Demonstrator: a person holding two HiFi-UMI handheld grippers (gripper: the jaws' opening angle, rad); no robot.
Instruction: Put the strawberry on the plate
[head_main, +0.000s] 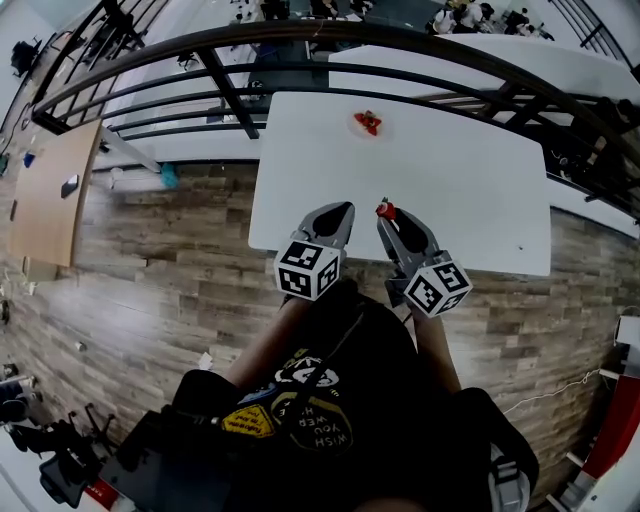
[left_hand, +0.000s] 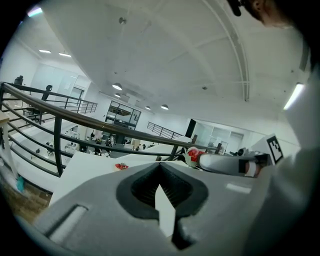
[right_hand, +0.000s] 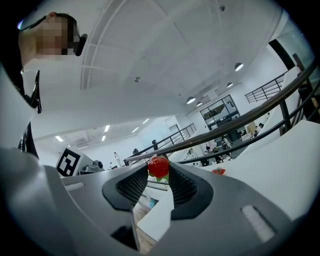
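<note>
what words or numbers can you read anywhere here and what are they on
"WISH YOU WERE": upside down in the round print on the person's shirt; the word after it is too blurred to read.
Marker cubes: black-and-white square patterns only, no letters or numbers.
Nothing else is readable; the background is too small to tell.

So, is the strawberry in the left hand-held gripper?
No, the strawberry sits between the right hand-held gripper's jaw tips.
</note>
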